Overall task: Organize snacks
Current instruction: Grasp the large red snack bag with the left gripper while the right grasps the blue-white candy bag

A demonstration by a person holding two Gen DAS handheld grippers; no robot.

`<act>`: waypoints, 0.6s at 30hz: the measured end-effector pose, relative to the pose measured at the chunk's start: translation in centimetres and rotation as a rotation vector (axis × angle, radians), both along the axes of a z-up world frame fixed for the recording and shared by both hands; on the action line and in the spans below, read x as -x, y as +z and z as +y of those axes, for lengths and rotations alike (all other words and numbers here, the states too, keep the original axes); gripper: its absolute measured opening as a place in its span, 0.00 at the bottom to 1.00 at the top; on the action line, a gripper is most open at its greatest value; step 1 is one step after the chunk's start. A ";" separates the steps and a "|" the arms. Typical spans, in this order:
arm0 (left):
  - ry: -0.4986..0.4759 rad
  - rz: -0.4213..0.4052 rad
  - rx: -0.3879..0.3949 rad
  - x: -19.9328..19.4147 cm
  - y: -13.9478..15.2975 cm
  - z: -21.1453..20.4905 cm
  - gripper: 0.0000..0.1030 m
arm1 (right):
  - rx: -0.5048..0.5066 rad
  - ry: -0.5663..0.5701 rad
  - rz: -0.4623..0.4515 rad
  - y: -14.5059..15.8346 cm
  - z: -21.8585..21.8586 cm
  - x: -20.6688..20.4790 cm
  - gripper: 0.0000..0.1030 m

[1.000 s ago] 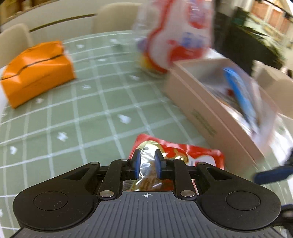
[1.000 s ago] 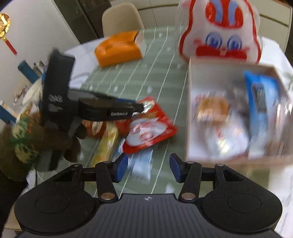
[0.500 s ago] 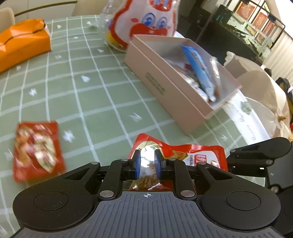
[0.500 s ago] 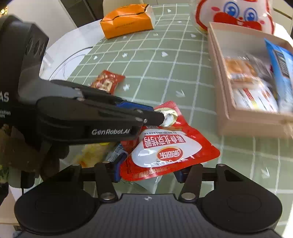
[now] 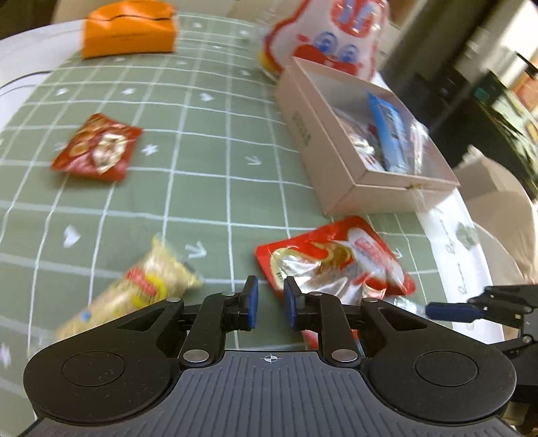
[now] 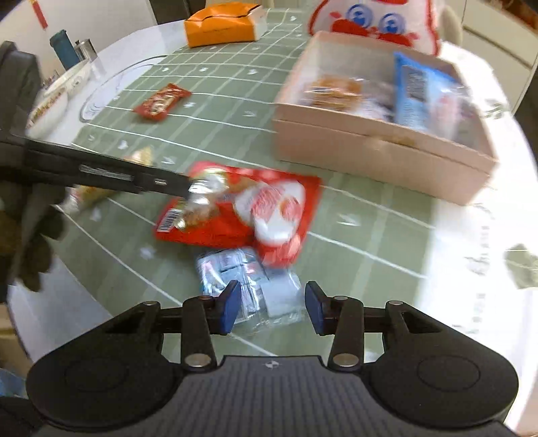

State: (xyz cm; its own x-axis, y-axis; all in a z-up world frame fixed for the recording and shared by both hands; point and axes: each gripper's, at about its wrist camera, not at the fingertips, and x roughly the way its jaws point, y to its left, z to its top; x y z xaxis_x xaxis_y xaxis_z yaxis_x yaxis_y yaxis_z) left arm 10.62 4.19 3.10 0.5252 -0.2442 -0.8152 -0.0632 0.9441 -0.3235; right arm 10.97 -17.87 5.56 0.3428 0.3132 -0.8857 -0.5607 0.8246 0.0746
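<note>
A big red snack pouch (image 5: 336,265) (image 6: 242,208) lies on the green checked cloth in front of the pink box (image 5: 319,141) (image 6: 370,151), which holds several snacks. My left gripper (image 5: 271,307) is nearly shut, with only cloth showing in the narrow gap. The pouch's edge lies just right of its fingers. In the right wrist view its tip (image 6: 186,183) hangs over the pouch's silver corner. My right gripper (image 6: 274,309) is closing around a clear blue-and-white packet (image 6: 242,272). The left pad is at the packet's edge and the right pad stands apart from it.
A small red packet (image 5: 97,148) (image 6: 163,101) and a yellow packet (image 5: 148,282) lie on the cloth to the left. An orange box (image 5: 129,30) and a rabbit-faced bag (image 5: 336,37) stand at the back. A bowl (image 6: 57,97) sits near the table's left edge.
The red pouch has left my left gripper's jaws and now lies on the cloth to their right. My right gripper has moved back off the pouch and over the clear packet, and its jaws are narrower.
</note>
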 end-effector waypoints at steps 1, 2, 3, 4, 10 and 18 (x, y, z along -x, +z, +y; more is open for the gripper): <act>0.024 -0.002 0.002 0.3 0.2 -0.1 0.19 | 0.009 0.003 -0.019 0.0 -0.6 0.0 0.40; 0.043 -0.006 0.006 0.5 0.4 -0.4 0.19 | 0.013 0.003 -0.027 0.0 -1.3 -0.1 0.41; 0.051 -0.010 0.007 0.6 0.6 -0.6 0.19 | 0.015 0.002 -0.034 0.0 -2.0 -0.3 0.41; 0.054 -0.013 0.006 0.5 0.8 -1.0 0.19 | 0.013 -0.001 -0.037 0.1 -2.6 -0.4 0.41; 0.031 -0.065 -0.051 -2.7 1.2 -3.4 0.20 | 0.028 -0.052 -0.036 -0.5 -5.8 -1.5 0.42; -0.049 -0.012 -0.082 -1.9 0.2 -6.1 0.19 | -0.047 -0.087 -0.036 0.1 -7.8 -1.7 0.49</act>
